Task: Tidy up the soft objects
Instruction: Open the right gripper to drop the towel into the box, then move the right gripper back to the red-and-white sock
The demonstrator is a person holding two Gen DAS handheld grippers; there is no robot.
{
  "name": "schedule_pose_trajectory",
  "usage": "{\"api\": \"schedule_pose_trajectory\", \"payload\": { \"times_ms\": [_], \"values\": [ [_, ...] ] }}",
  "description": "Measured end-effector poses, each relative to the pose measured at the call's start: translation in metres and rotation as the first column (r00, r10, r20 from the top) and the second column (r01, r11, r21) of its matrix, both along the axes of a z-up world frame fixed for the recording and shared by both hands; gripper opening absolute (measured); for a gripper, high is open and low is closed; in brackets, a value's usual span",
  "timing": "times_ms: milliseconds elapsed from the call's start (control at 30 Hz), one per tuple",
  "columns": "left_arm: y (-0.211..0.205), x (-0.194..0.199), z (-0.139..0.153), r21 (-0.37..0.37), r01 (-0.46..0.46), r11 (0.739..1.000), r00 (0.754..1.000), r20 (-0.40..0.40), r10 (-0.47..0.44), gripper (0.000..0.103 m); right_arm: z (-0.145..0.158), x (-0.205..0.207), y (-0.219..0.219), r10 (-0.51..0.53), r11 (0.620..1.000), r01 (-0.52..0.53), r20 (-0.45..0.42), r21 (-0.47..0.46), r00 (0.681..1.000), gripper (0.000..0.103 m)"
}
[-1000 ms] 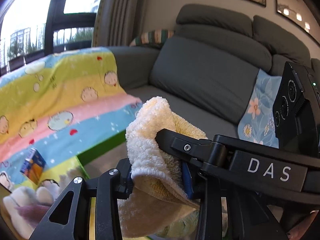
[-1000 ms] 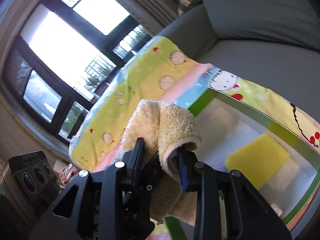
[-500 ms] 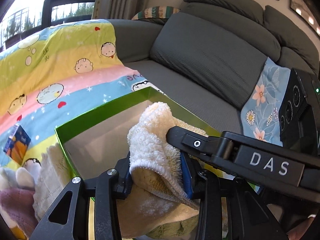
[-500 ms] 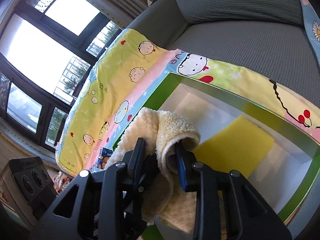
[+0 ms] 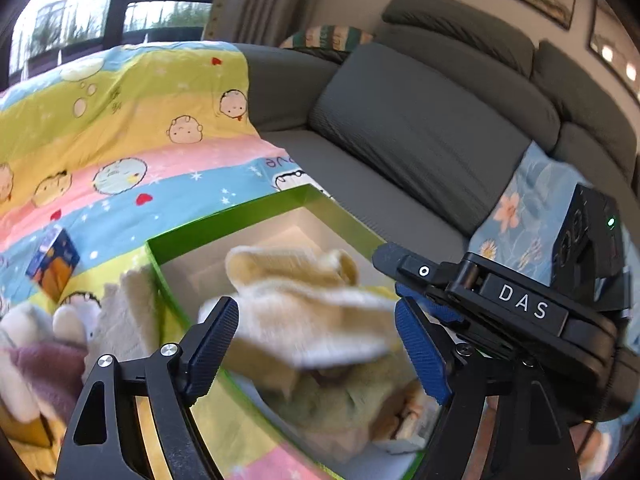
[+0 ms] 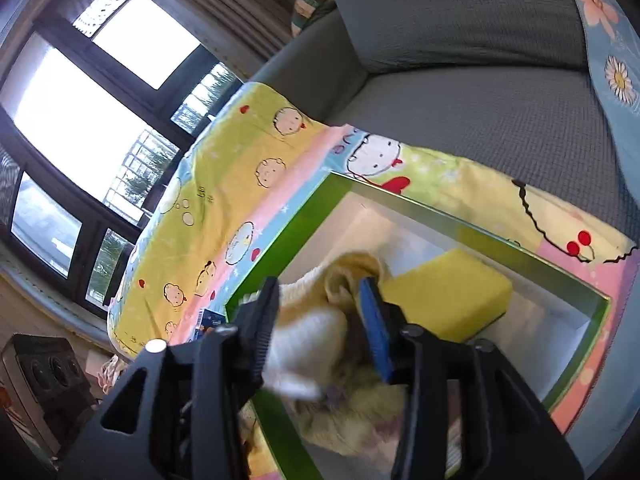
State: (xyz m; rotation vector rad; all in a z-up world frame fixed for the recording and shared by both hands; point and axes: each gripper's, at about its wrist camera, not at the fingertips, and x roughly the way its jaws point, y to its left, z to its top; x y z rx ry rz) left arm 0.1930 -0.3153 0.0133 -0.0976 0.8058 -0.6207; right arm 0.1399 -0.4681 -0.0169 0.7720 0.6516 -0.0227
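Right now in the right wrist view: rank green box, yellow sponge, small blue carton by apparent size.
1. green box, largest, though the tool hides part of it.
2. yellow sponge, lying inside the box.
3. small blue carton, mostly hidden behind the tool's finger, so its full size is unsure.

Box (image 6: 280, 240) open above; sponge (image 6: 444, 296) and towel (image 5: 304, 312) crowd it
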Motion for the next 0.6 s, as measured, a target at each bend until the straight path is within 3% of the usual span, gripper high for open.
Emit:
{"api": "schedule_pose_trajectory", "payload": {
  "times_ms": [133, 233, 400, 600],
  "values": [
    [0.025, -0.016, 0.012, -0.046, -0.024, 0.999, 1.0, 0.016, 0.025, 0.082, 0.011, -0.013, 0.007, -0.01, 0.998, 0.011, 0.028, -0.054, 1.0, 0.074],
    [0.047, -0.032, 0.02, -0.067, -0.06, 0.996, 0.997, 0.038, 0.063, 0.09, 0.016, -0.022, 0.012, -0.011, 0.998, 0.014, 0.047, -0.061, 0.999, 0.083],
    [0.089, -0.062, 0.025, -0.035, -0.113, 0.993, 0.991, 0.07, 0.115, 0.092, 0.027, -0.031, 0.03, 0.015, 0.996, -0.009, 0.077, -0.088, 0.997, 0.093],
    [0.174, -0.104, 0.019, -0.049, -0.301, 0.952, 0.949, 0.086, 0.304, 0.092, 0.035, -0.03, 0.066, 0.097, 0.984, -0.082, 0.088, -0.158, 0.991, 0.099]
  ]
}}
